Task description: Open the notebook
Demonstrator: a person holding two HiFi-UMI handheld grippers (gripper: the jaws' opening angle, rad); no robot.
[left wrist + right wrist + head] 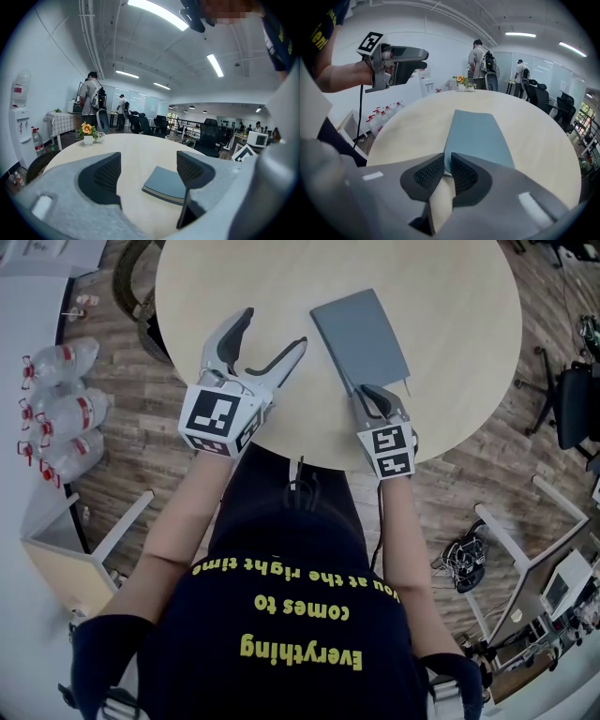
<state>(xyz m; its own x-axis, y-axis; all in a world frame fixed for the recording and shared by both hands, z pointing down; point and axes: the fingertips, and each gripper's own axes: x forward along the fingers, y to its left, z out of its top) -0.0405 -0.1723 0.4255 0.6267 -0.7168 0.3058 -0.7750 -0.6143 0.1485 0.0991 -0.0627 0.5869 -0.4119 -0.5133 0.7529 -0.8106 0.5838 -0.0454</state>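
Observation:
A closed grey-blue notebook [361, 338] lies flat on the round pale wooden table [450, 315]. My right gripper [367, 393] sits at the notebook's near edge, tilted down. In the right gripper view its pads [461, 176] stand almost together on the near left corner of the notebook [476, 136], with only a thin slit between them. My left gripper [275, 327] hovers over bare table to the left of the notebook, jaws wide apart and nothing between them. Past its right pad, the left gripper view shows the notebook [164, 185].
A small flower pot [88, 133] stands at the table's far side. Several water bottles [61, 409] lie on the floor to the left. Two people [91, 101] stand beyond the table, with office chairs [140, 124] behind. The table's near edge runs just under both grippers.

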